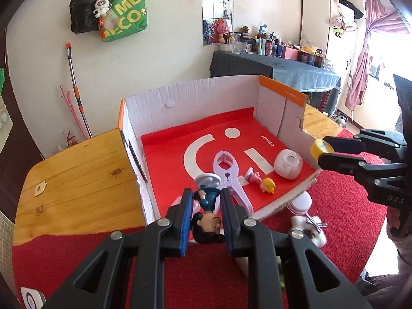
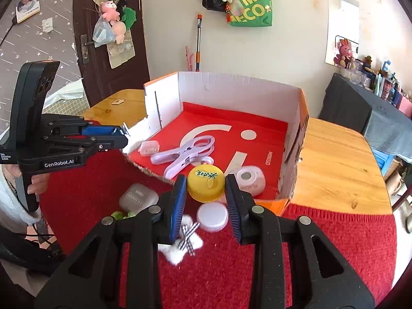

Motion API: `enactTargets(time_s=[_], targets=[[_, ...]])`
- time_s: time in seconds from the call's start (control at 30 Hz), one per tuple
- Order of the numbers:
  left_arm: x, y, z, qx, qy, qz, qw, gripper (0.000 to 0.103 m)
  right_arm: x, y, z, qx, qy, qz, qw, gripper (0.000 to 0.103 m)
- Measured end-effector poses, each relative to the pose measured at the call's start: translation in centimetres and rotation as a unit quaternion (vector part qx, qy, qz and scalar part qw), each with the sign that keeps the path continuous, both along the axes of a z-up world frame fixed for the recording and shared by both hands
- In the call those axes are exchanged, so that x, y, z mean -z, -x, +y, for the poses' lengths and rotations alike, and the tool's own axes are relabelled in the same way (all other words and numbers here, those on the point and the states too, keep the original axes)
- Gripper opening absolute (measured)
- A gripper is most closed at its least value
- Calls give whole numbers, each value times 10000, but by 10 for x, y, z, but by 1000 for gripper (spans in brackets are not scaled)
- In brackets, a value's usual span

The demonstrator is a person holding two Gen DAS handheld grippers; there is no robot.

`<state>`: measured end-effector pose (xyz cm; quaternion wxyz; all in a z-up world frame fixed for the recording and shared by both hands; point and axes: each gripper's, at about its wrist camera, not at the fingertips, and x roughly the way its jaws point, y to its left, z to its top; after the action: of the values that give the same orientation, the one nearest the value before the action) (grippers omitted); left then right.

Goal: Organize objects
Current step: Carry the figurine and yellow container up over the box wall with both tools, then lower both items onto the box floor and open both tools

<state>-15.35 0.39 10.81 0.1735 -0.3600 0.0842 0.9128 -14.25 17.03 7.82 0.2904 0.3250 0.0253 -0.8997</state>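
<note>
Left gripper [image 1: 206,221] clamped tight on figurine [image 1: 207,219], above box [image 1: 206,95] near edge. Right gripper [image 2: 206,195] narrowly closed on yellow lid [image 2: 205,186], also over near edge. Risk: round lid slipping, rolling outside box.

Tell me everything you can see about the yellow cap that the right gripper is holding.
The yellow cap is a round, shallow lid, plastic by its look, with a smooth glossy top that bears a printed label with green characters. The right gripper is shut on it, one blue pad on each side of its rim. It is held off the red cloth, top toward the camera, near the torn front edge of the cardboard box. Nothing else seems to touch it.
</note>
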Motion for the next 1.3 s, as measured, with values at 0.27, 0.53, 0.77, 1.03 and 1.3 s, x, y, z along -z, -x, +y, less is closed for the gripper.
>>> enactTargets(time_s=[0.27, 0.53, 0.77, 1.03, 1.3], targets=[[14, 62, 14, 104, 286, -531, 9981, 22, 4, 69, -18, -48, -511, -354, 9981, 29], [42, 99, 20, 133, 522, -1053, 9930, 22, 31, 109, -38, -201, -1108, -859, 9899, 29], [51, 109, 23, 226, 566, -1280, 9899, 22, 49, 128, -45, -281, -1312, -1260, 9829, 29], [60, 113, 22, 251, 648, -1450, 9870, 22, 61, 134, -51, -424, -1491, -1603, 9748, 29], [62, 112, 17, 233, 597, -1523, 9863, 22, 68, 133, -47, -520, -1506, -1795, 9708, 29]])
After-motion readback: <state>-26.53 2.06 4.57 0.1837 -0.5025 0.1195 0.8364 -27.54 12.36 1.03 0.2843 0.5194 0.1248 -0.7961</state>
